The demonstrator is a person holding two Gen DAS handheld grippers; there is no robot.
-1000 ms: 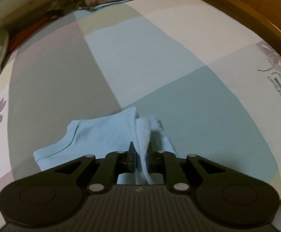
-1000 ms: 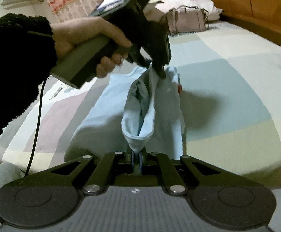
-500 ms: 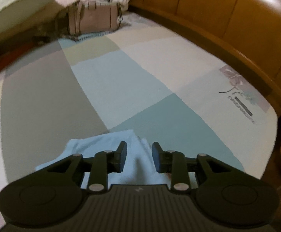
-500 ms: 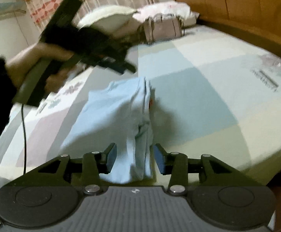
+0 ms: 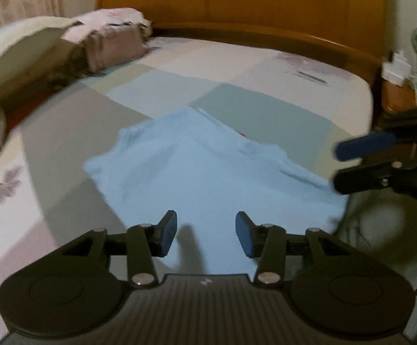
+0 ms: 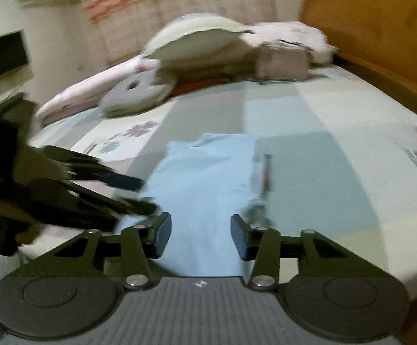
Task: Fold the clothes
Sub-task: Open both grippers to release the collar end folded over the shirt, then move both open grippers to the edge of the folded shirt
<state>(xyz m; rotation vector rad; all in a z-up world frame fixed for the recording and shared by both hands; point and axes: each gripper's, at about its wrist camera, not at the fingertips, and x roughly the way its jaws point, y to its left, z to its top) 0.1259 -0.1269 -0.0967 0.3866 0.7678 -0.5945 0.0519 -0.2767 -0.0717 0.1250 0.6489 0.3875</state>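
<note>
On the bed: light blue garment [image 5: 208, 172] lies flat on the patchwork bedspread [image 5: 265, 115], near the foot edge, both tongs above its near end.
Left gripper [image 5: 206, 231]: jaws wide apart, nothing between them; a second ago they were pinched on a bunched fold of the cloth, half a second ago already parted.
Right gripper [image 6: 201, 231]: same story, jaws spread wide, empty; a second ago clamped on the hanging fold, now let go.
What that means: both edges dropped together, so one fold looks laid down; whether more folds are due I can't tell.
Garment look: in the right wrist view a narrow strip running toward 12 o'clock, neckline notch at the far end, doubled edge along 3 o'clock with a small red tag showing.
Garment surface: mostly smooth, slight ridge at the right edge; pictures blurred, fine creases unreadable.
Clutter at 10 to 12 o'clock: pillows [image 6: 197, 37] and a pinkish bag [image 6: 283, 63], well apart from the cloth.
Headboard [image 5: 265, 5]: wooden, at 12 o'clock, left view.
</note>
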